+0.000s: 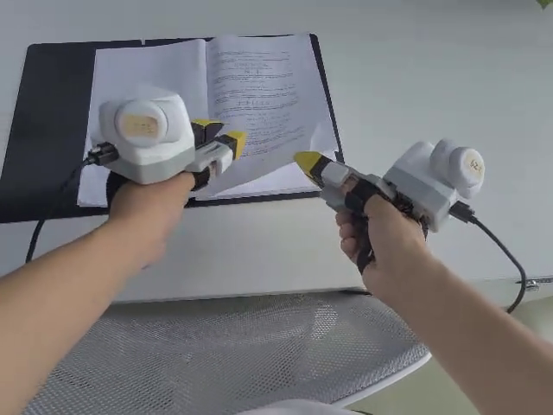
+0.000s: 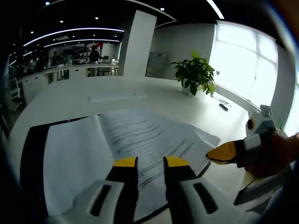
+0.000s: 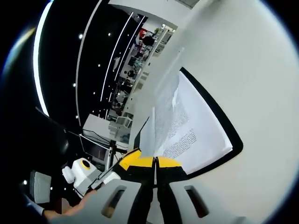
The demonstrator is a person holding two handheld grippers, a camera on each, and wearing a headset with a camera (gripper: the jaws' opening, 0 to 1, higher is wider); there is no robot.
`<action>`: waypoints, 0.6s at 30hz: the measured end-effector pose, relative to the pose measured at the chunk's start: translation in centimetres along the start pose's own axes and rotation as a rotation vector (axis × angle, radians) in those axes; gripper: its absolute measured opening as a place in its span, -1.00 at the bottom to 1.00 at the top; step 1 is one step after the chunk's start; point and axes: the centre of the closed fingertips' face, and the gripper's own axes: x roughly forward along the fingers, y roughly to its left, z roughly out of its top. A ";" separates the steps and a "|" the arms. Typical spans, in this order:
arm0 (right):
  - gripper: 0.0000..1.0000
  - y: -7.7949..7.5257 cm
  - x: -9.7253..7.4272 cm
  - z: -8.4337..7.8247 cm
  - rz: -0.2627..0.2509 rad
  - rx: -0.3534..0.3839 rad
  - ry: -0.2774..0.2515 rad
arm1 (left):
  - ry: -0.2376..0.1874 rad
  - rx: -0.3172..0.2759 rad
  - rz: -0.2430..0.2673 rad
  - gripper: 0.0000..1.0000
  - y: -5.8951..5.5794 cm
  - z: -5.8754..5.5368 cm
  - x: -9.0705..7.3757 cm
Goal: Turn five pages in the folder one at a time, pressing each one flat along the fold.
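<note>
Head view, folder point(image 1: 52, 130): lies open on the white surface point(image 1: 432, 78), with its black cover showing at the left and along the near edge.
Head view, pages: a blank sheet point(image 1: 143, 78) lies left of the fold. The printed page point(image 1: 268, 95) lies to the right, its near right corner raised off the stack.
Head view, left tongs point(image 1: 221, 135): held in the left hand point(image 1: 151, 203) over the near part of the printed page, close to the fold.
Head view, right tongs point(image 1: 309, 162): held in the right hand point(image 1: 380, 233), with the yellow tip at the page's near right corner.
Left gripper view, left tongs point(image 2: 149, 162): released, with a clear gap between the two yellow tips. They are above the printed page point(image 2: 145, 130); whether they touch it cannot be told.
Left gripper view, right tongs point(image 2: 219, 153): they come in from the right, at the page's edge.
Left gripper view, background: a potted plant point(image 2: 196, 74) stands far back on the surface.
Right gripper view, right tongs point(image 3: 154, 162): clenched, grasping the printed page point(image 3: 161, 116), which rises from between the tips.
Right gripper view, folder point(image 3: 224, 126): the black border frames the sheets lying flat beneath.
</note>
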 end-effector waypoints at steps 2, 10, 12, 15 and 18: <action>-1.00 0.3 0.0 0.1 0.009 -0.016 -0.003 | -0.016 -0.012 0.013 -0.59 0.6 0.3 -0.7; -1.00 2.7 0.3 -0.5 0.069 -0.111 0.006 | -0.070 -0.120 0.045 -0.58 3.0 1.1 -4.1; -1.00 3.1 0.4 -0.6 0.075 -0.123 0.009 | -0.084 -0.135 0.057 -0.58 3.7 1.3 -5.0; -1.00 4.1 0.7 -0.9 0.095 -0.144 0.018 | -0.084 -0.140 0.069 -0.57 4.5 1.2 -6.1; -1.00 5.3 1.1 -1.3 0.120 -0.184 0.033 | -0.089 -0.144 0.082 -0.54 5.4 1.3 -7.4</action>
